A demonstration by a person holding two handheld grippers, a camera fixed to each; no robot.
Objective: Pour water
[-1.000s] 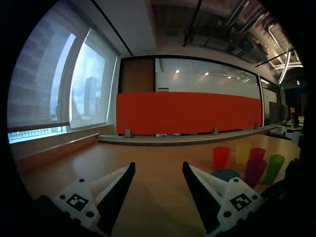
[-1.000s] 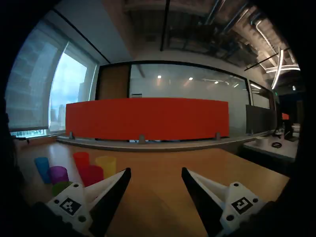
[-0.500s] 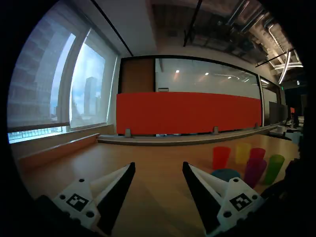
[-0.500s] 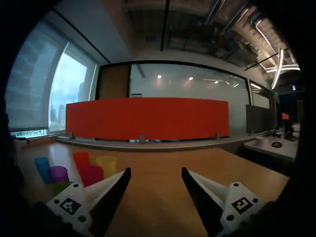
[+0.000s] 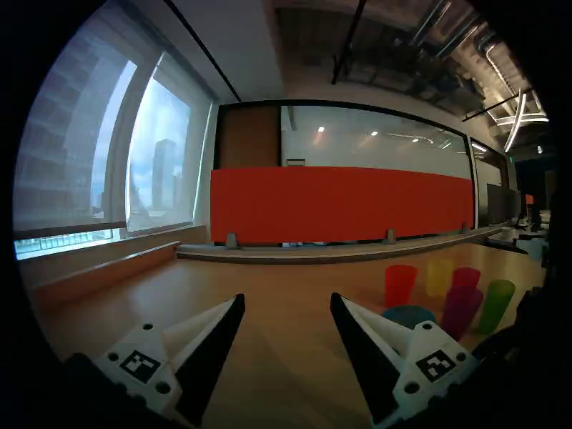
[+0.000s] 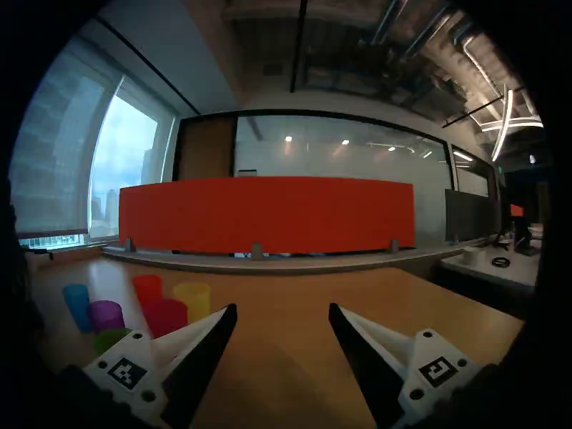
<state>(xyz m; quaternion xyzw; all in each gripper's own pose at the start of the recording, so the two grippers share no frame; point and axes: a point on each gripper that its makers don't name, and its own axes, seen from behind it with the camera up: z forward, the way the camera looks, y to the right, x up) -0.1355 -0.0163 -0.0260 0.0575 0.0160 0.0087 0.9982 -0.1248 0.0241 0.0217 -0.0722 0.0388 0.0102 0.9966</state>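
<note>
**Left gripper view**

1. Window (image 5: pixel 154 175): left of the red partition (image 5: pixel 339 204).
2. Left tongs (image 5: pixel 286 297): open, nothing between the fingers, with bare desk (image 5: pixel 286 350) wood showing through the gap. I have them aimed at the red partition, which stands along the desk's far edge.
3. Cups: six, grouped close together on the desk in front of the red partition's right end. They lie right of the left tongs and apart from them.
   - Left to right, I count the orange cup (image 5: pixel 400 284), blue cup (image 5: pixel 407 314), yellow cup (image 5: pixel 439 277), purple cup (image 5: pixel 461 311), pink cup (image 5: pixel 466 276) and green cup (image 5: pixel 497 306).
   - The blue cup sits nearest to me and is partly hidden behind the right finger.
   - I cannot tell whether any cup holds water.

**Right gripper view**

4. The same cups: before the red partition's left end and left of the right tongs. The green cup and pink cup are partly hidden behind the left finger.
5. Right tongs (image 6: pixel 282 307): open and empty, over bare desk, aimed at the red partition's middle.
6. Neighbouring desk (image 6: pixel 493 272): beyond the red partition's right end.
</note>
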